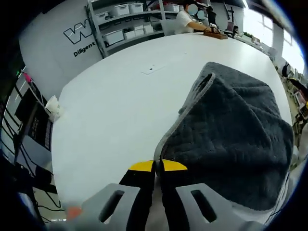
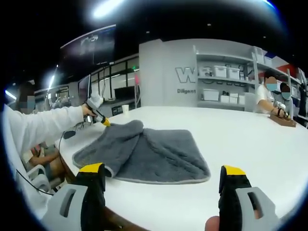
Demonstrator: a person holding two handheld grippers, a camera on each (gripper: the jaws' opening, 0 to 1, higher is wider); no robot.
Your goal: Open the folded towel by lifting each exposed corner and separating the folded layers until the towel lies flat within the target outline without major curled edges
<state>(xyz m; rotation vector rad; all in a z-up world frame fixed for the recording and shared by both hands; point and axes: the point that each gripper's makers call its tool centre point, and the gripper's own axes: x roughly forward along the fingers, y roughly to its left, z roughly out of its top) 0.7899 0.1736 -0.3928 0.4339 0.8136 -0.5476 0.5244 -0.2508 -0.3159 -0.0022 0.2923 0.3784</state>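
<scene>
The towel (image 1: 236, 139) runs off the right edge in the left gripper view, its far corner lost. Lettering on the wall (image 1: 79, 41) is cut short. Bins on the shelves (image 2: 226, 84) are too small to read.

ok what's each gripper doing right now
left gripper: shut on the towel edge, lifting it.
right gripper: open, holding nothing, fingers wide apart above the table.

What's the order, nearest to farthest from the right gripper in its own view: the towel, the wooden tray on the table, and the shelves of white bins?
1. Towel, just ahead of the open jaws, toward the left.
2. Wooden tray, far right on the table, beside seated people.
3. Shelves of white bins, beyond the table against the back wall.
</scene>
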